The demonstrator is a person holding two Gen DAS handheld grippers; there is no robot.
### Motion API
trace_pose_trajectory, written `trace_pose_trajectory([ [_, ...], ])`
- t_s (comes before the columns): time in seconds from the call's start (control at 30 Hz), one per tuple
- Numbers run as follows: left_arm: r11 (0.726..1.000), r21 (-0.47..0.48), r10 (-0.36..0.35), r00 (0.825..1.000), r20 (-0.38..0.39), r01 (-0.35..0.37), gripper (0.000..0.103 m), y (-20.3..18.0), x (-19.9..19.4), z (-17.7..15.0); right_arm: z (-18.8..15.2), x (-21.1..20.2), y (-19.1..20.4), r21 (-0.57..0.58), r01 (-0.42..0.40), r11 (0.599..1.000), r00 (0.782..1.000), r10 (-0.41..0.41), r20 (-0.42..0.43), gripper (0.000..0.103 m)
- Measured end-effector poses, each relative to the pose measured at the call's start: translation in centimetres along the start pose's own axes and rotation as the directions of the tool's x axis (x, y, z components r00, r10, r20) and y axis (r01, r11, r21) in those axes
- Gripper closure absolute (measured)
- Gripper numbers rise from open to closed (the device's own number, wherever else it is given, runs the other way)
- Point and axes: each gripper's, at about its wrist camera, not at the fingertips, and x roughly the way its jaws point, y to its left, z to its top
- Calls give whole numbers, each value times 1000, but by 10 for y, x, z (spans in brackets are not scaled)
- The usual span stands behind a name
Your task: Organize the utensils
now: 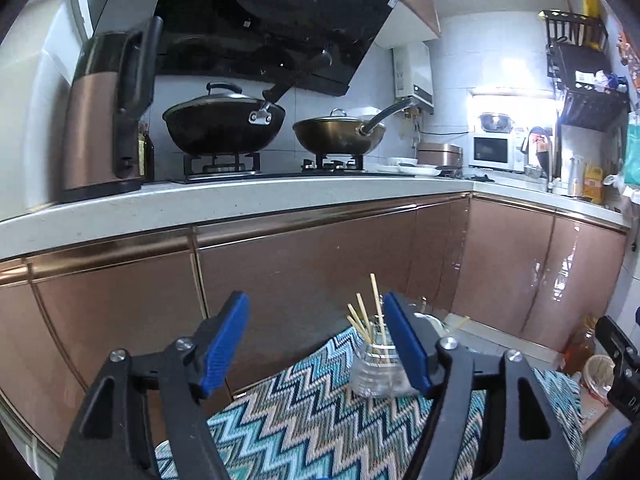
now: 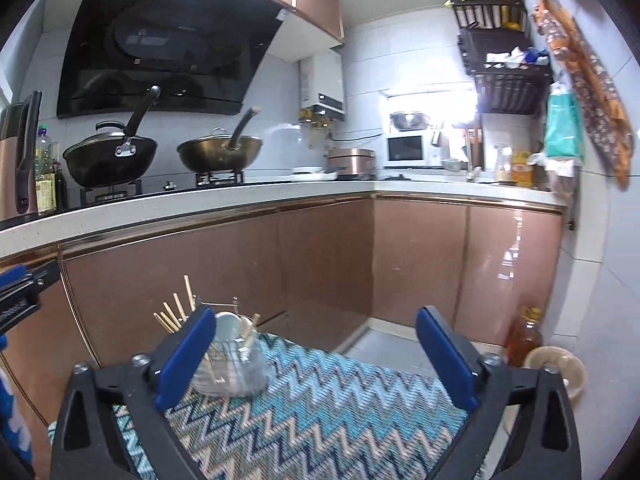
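Two hand-held grippers, both with jaws spread wide and nothing between the blue pads. Left gripper (image 1: pixel 318 346): held above the zigzag-patterned cloth (image 1: pixel 304 412), glass jar just beyond its right finger. Right gripper (image 2: pixel 316 354): above the same cloth, jar behind its left finger. Glass jar (image 1: pixel 374 372): clear, upright on the cloth near its far edge. Chopsticks (image 1: pixel 370 314): several, pale wood, standing in the jar, tips fanned above its mouth. White cup (image 2: pixel 230 326): just behind the jar; a wire rack beside it, detail unclear. Cabinet doors (image 1: pixel 304 264): copper-coloured, beyond the jar.
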Motion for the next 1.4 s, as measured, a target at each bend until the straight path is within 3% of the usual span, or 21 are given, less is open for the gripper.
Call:
trace_pose_trajectory([
  [0.17,1000,-3,15,1000,19,-15,32,6,-38,4,1,-36,-12,7,41,999,999,-41,-2,0],
  [0.3,1000,-3,-15,999,49,16,32,12,-68,5,-2,-61,-19,5,75,997,997,-75,-1,0],
  [0.63,1000,-15,2,993,122,0,32,26,-126,11,5,-113,-21,-5,95,995,994,-95,49,0],
  [1.4,999,-31,29,984,176,-23,32,51,-187,6,17,-181,-7,-20,97,995,988,-94,120,0],
])
